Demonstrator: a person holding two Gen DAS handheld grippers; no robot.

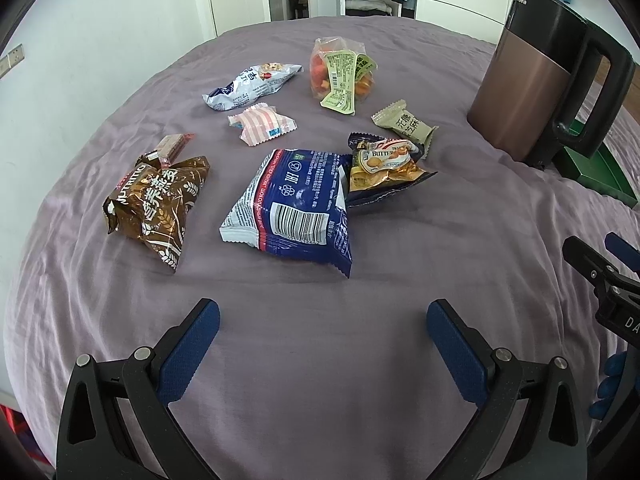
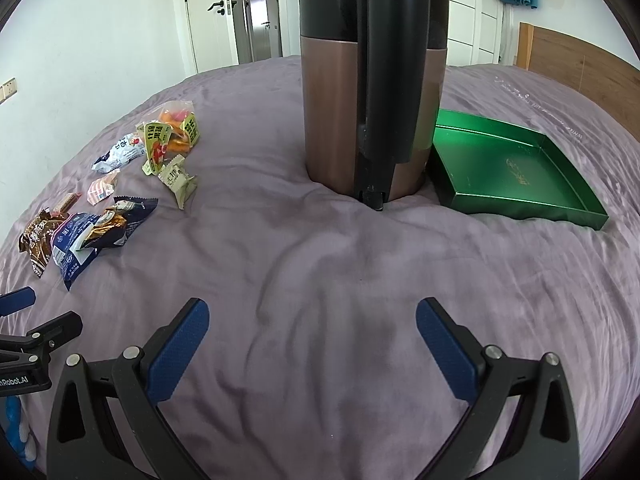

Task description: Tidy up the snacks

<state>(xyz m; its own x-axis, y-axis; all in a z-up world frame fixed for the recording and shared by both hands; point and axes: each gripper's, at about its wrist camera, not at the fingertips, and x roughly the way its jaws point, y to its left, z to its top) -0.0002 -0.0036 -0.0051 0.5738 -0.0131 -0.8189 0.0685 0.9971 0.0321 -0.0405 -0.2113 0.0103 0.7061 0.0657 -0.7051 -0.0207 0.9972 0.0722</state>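
Several snack packets lie on a purple bedspread (image 1: 320, 360): a brown oat bag (image 1: 156, 204), a blue-and-white bag (image 1: 296, 208), a gold butter-cookie pack (image 1: 384, 164), a pale green pack (image 1: 408, 126), a pink striped pack (image 1: 262, 124), a white-blue bag (image 1: 248, 86) and a clear bag of orange sweets (image 1: 340, 74). My left gripper (image 1: 323, 320) is open and empty, just in front of the blue-and-white bag. My right gripper (image 2: 312, 316) is open and empty, facing a green tray (image 2: 516, 176). The snacks (image 2: 100, 220) lie to its left.
A tall copper-and-black kettle (image 2: 336, 112) stands on the bed between the snacks and the green tray, partly hiding the tray's left edge. A white wall runs along the left. Doors and wardrobes are at the back, and a wooden headboard (image 2: 580, 68) is at the right.
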